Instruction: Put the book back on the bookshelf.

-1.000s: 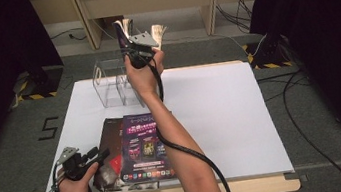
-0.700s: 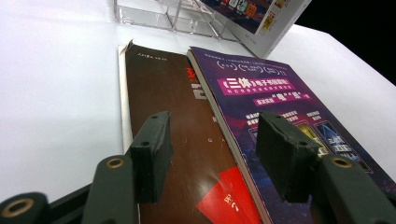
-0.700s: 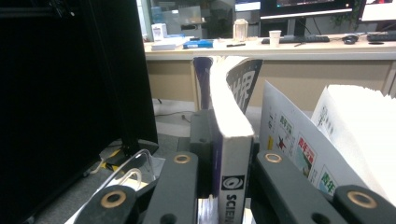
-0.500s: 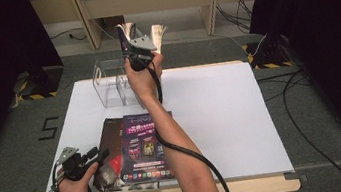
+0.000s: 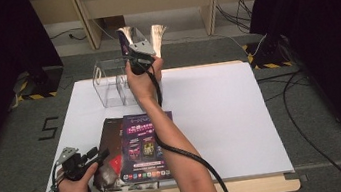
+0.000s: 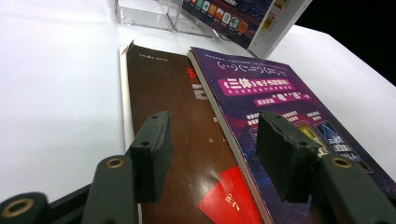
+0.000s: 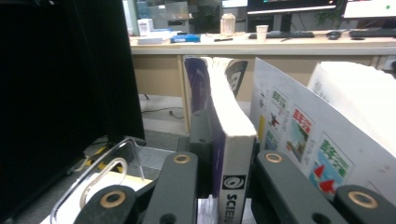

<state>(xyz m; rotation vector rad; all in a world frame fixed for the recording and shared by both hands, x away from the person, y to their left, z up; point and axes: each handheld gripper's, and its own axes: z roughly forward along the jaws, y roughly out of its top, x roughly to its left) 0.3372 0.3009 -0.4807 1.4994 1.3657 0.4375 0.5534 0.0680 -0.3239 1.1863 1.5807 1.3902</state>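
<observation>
- Right tool clamped on the spine of a purple book, raised upright just above the clear rack, apparently for slotting in, forearm stretched forward
- Left tool, jaws apart and empty, rests low on the table well short of the rack, beside a brown book and purple magazine lying flat, likely next

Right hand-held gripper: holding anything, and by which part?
Yes. The right hand-held gripper clamps a magazine by its spine end, raised above the clear acrylic holder.
</observation>
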